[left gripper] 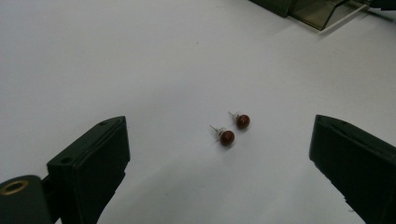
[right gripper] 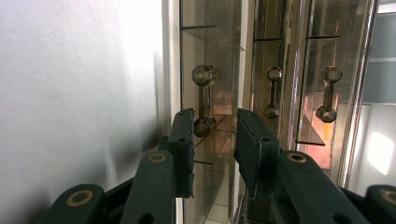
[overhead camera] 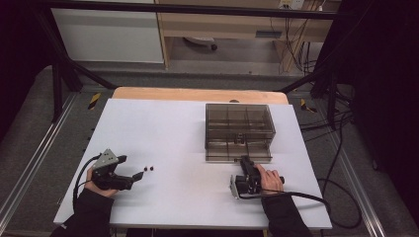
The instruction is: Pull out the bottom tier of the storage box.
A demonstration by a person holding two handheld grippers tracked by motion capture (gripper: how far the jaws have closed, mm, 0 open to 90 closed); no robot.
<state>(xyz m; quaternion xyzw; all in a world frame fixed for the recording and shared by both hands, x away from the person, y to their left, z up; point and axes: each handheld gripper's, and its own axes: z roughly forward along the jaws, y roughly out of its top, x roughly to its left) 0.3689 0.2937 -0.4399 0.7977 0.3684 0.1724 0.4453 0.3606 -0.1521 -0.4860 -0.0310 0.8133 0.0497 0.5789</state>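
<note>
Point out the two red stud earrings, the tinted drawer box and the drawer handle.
stud earrings (left gripper: 227,137): left gripper view, ball of the nearer stud.
drawer box (overhead camera: 239,113): high view, its top panel.
drawer handle (right gripper: 204,100): right gripper view, its shaft.

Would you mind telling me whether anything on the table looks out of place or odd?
Two small red stud earrings lie loose on the white table, outside the smoky drawer box. Nothing looks spilled or damaged.

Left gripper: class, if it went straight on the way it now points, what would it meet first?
Most likely the two small red stud earrings on the white table. They lie ahead of the left gripper, between its open jaws. How near is unclear.
</note>
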